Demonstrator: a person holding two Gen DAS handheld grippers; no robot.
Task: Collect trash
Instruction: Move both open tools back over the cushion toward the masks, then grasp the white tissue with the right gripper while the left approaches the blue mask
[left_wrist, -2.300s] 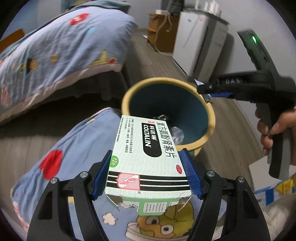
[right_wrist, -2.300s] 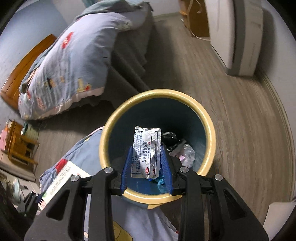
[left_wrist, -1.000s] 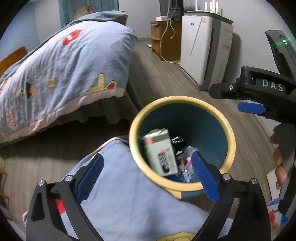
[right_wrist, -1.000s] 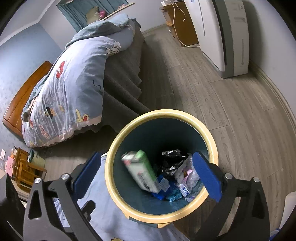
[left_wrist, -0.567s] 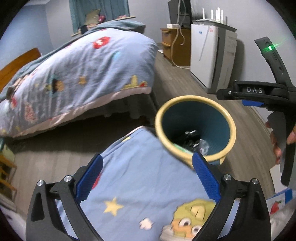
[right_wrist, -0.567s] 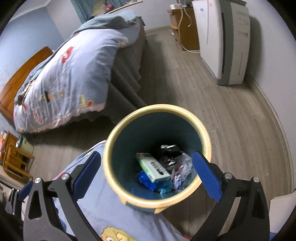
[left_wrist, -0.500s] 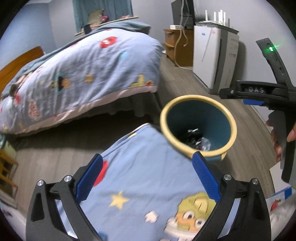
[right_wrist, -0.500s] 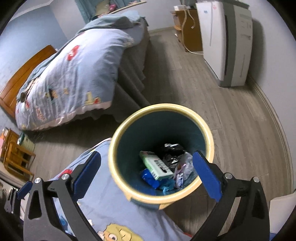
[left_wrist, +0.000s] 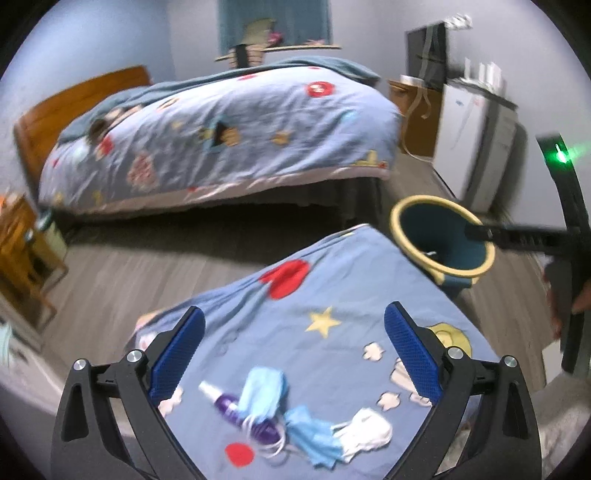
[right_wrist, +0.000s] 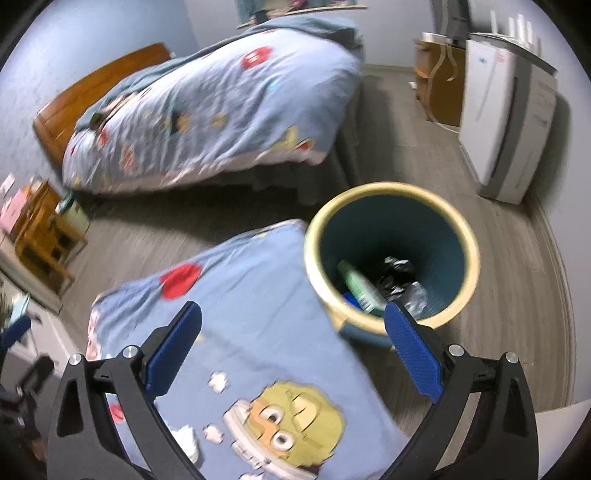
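Straight ahead of both grippers, well beyond the fingers, a bed (left_wrist: 221, 136) with a blue cartoon-print quilt fills the far side of the room, its wooden headboard at the far left. Nearer, a surface (left_wrist: 332, 295) draped in the same soft blue printed cloth runs under both pairs of fingers; its red spot, yellow star and cartoon face are plain to see.

Just past the far right corner of that surface stands the trash bin (right_wrist: 391, 254), round, with a thick cream rim and a dark teal inside. In the right wrist view it sits ahead of the right fingertip and holds a green box (right_wrist: 360, 286) lying tilted, its long axis running from the upper left down toward the right finger, beside crumpled black and clear plastic wrap (right_wrist: 406, 284).

The left gripper (left_wrist: 293, 352) is spread wide and empty, its blue ribbed pads (left_wrist: 177, 354) well apart. Between its fingers and slightly nearer the camera lies the remaining trash on the cloth: a light blue face mask (left_wrist: 264, 393) crumpled over a small purple bottle (left_wrist: 236, 410) whose white cap points up-left toward the left finger, its long axis slanting down-right. Just right of these lie a second blue mask (left_wrist: 314, 439) and a white mask (left_wrist: 365, 430), all limp and creased.

The right gripper (right_wrist: 291, 347) is likewise released, fingers wide and holding nothing, hanging above the cloth's cartoon face near the bin.
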